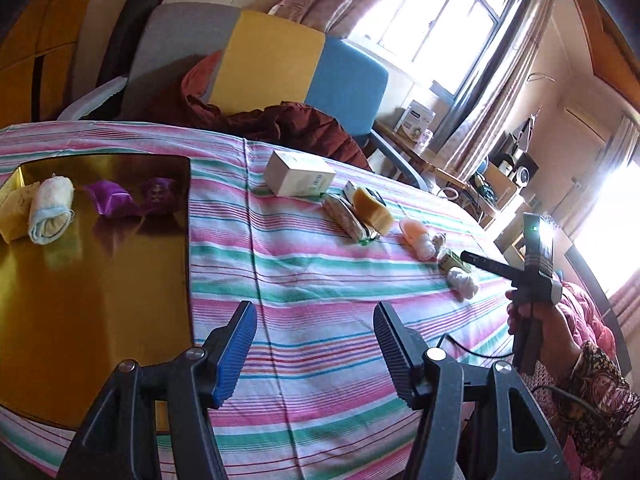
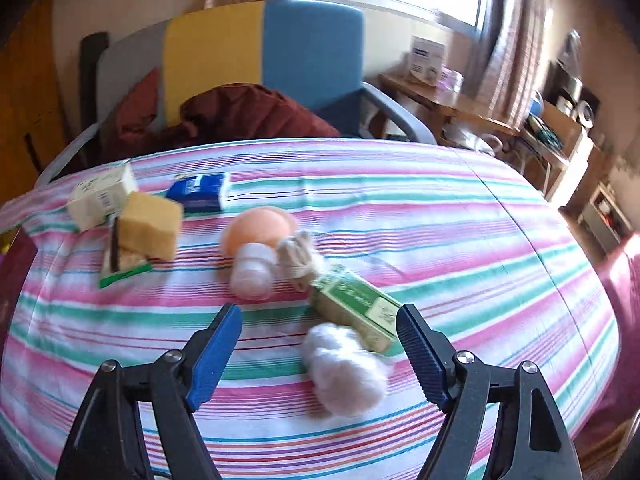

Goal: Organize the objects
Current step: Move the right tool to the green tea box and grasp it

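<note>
Right gripper (image 2: 320,326) hovers, fingers apart and empty, over the white fluff ball (image 2: 344,372); centre it before squeezing, clear of the green box (image 2: 356,306). Left gripper (image 1: 316,326) open, idle.

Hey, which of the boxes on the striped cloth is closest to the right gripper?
The green box, lying just ahead of the right gripper beside the white fluffy ball. The cream box and blue packet sit far back.

Black hand-held gripper (image 1: 316,346), blue ribbed pads (image 1: 236,354), patterned sleeve (image 1: 600,392).
</note>
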